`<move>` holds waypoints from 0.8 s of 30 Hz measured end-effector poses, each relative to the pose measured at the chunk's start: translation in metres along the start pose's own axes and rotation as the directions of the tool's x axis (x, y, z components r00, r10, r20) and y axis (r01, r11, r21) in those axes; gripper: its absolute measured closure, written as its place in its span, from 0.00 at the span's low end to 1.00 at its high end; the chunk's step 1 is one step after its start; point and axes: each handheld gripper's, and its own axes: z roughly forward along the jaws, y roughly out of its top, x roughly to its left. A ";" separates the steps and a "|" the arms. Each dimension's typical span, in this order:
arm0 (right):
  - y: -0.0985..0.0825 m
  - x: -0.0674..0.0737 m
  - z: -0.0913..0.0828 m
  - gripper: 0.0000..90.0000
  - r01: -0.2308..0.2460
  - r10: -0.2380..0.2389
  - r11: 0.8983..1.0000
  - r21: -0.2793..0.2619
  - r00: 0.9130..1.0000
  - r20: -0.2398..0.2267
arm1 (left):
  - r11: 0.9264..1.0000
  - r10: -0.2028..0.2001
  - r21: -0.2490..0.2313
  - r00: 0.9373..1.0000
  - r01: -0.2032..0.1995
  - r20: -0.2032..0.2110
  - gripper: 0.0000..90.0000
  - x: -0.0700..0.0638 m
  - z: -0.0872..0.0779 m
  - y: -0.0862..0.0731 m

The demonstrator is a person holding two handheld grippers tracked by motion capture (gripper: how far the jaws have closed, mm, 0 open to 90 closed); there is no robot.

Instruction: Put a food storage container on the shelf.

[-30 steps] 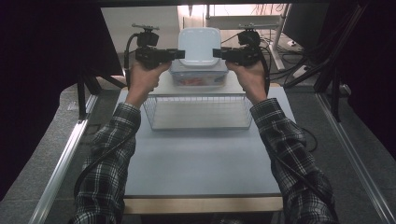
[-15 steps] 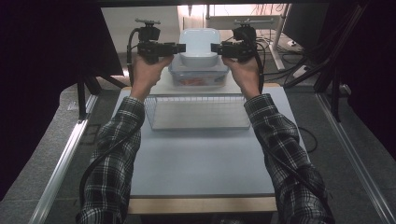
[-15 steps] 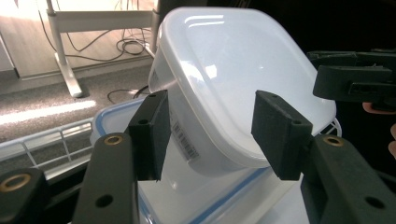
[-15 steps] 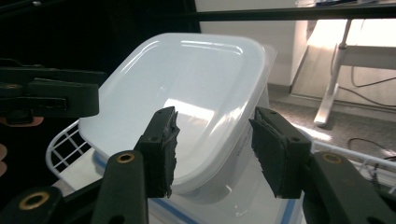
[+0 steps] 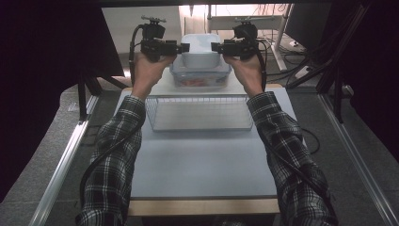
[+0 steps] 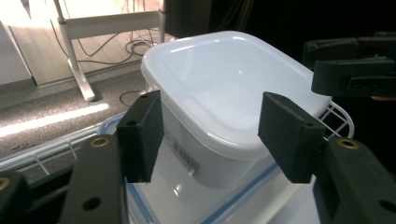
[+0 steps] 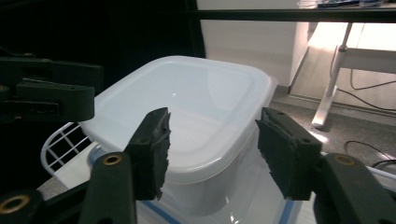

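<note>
**Both grippers opened beside the white container**

From the high view, the table, the wire basket and the white container, stacked on a blue-rimmed box, are seen. The left gripper and right gripper flank it. In the gripper views, jaws just opened partway are shown, nothing gripped.

The left claw has just been opening; its black pads stand apart, clear of the white translucent plastic tub, which sits upside down on a clear blue-rimmed plastic container. The right claw hovers beyond.
</note>
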 end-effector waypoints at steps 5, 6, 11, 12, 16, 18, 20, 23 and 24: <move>-0.001 0.003 -0.009 0.35 0.029 -0.029 1.000 0.010 0.999 -0.031 | 0.999 0.044 0.022 0.999 -0.045 0.028 0.34 -0.008 -0.015 0.000; -0.002 0.004 -0.011 0.33 0.034 -0.033 0.999 0.017 0.999 -0.038 | 0.999 0.044 0.022 0.999 -0.045 0.028 0.32 -0.008 -0.015 0.000; -0.007 0.005 -0.018 0.27 0.040 -0.038 0.999 0.028 0.997 -0.065 | 0.996 0.069 0.047 0.997 -0.071 0.044 0.26 -0.012 -0.021 -0.010; -0.008 0.005 -0.020 0.26 0.045 -0.043 0.999 0.030 0.997 -0.070 | 0.996 0.072 0.051 0.996 -0.075 0.047 0.25 -0.013 -0.022 -0.012; -0.016 0.004 -0.025 0.22 0.061 -0.058 0.997 0.040 0.995 -0.081 | 0.993 0.084 0.073 0.995 -0.088 0.061 0.18 -0.013 -0.021 -0.023; -0.020 0.004 -0.026 0.21 0.072 -0.069 0.996 0.045 0.994 -0.083 | 0.991 0.096 0.092 0.993 -0.102 0.068 0.17 -0.014 -0.019 -0.031; -0.021 0.004 -0.027 0.20 0.078 -0.074 0.996 0.046 0.994 -0.083 | 0.990 0.095 0.093 0.993 -0.101 0.072 0.16 -0.013 -0.019 -0.034; -0.030 0.002 -0.028 0.16 0.079 -0.074 0.996 0.049 0.992 -0.099 | 0.991 0.088 0.094 0.993 -0.096 0.085 0.13 -0.013 -0.019 -0.040; -0.030 0.002 -0.028 0.16 0.079 -0.074 0.996 0.049 0.992 -0.099 | 0.991 0.088 0.094 0.992 -0.096 0.089 0.13 -0.013 -0.019 -0.042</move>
